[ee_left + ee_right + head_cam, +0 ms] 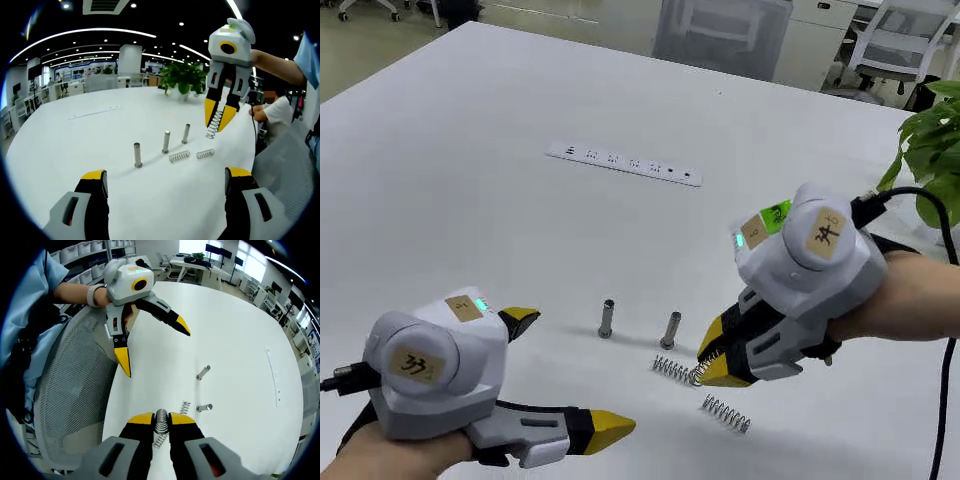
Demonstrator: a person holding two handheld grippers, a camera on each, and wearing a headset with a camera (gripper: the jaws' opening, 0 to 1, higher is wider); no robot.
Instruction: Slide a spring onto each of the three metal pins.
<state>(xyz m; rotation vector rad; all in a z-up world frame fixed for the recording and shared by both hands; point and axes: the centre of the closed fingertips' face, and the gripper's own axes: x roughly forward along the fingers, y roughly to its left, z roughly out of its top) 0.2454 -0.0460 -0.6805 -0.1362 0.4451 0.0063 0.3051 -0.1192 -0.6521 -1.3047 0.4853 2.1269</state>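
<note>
Your right gripper (161,419) pinched a spring (160,431); you needed it plumb over a pin (186,133) before lowering. Your left gripper (165,174) stood wide, empty.

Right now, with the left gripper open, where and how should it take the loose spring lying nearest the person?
Probably grip the loose spring near one end, across its coils, bringing the left gripper down from above. It lies flat on its side on the table, so only its flanks are reachable, and the far end is left free to slip over an upright pin.
</note>
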